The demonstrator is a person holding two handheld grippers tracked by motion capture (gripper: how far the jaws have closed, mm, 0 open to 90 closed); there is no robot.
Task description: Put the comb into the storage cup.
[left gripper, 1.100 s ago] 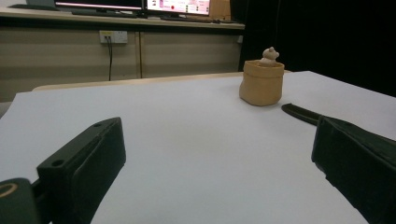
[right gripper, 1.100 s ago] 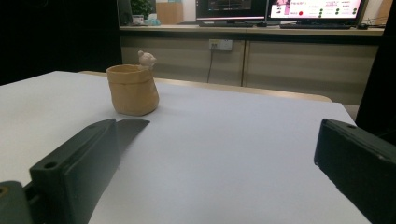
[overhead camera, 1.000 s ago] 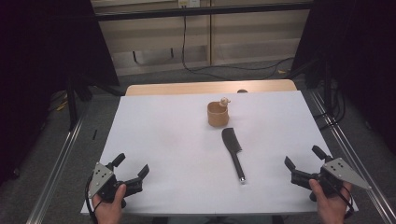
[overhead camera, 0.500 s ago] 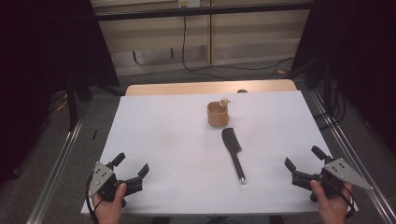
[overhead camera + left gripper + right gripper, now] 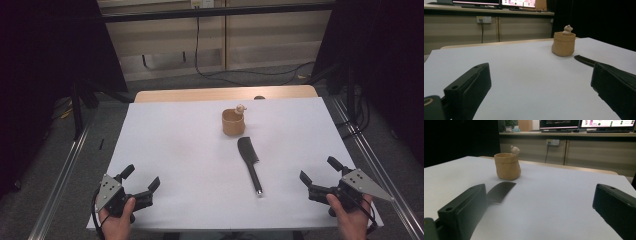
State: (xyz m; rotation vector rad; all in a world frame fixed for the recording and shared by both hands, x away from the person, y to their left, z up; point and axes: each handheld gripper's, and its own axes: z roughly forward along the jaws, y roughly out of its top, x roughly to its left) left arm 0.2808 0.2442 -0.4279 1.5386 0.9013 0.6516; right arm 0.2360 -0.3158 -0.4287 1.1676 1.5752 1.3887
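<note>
Right now both grippers idle with jaws spread wide; the black comb lies mid-surface below the tan pot, long axis running near-to-far, closer to the right gripper than the left gripper

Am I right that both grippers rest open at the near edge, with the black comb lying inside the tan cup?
Not quite. The comb lies flat on the table, just in front of the cup, as the high view shows. The left gripper and right gripper are both open at the near edge.
</note>
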